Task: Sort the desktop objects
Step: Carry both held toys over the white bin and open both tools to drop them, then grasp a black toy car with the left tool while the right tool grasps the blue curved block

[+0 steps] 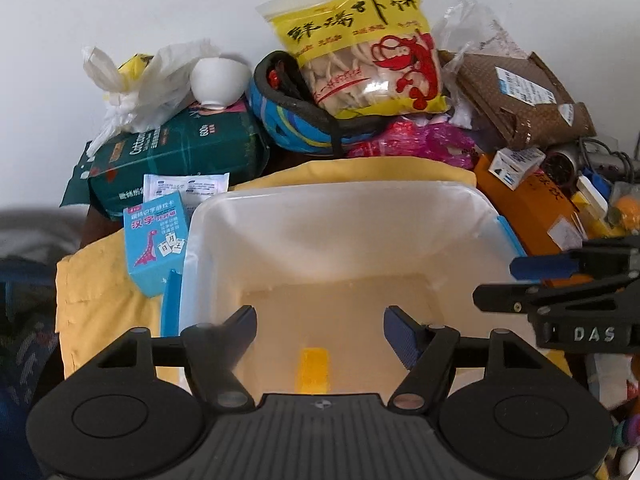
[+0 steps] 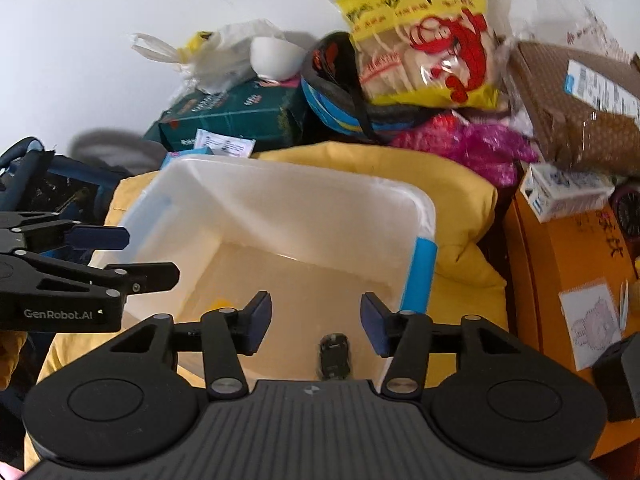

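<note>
Plain white wall (image 1: 120, 8) behind clutter, no marks or windows, even soft light w/ faint shadows, dark brown wood surface (image 1: 280, 160) glimpsed btwn items, yellow cloth (image 2: 460, 200) draped over it

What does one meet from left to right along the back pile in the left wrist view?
White plastic bag → white bowl → blue helmet → yellow snack bag → brown parcel.

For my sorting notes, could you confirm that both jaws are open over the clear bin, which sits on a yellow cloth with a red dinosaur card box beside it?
Not quite: the dinosaur card box is light blue, not red, as the left wrist view shows. The rest holds: left gripper and right gripper are open over the clear bin on the yellow cloth.
</note>
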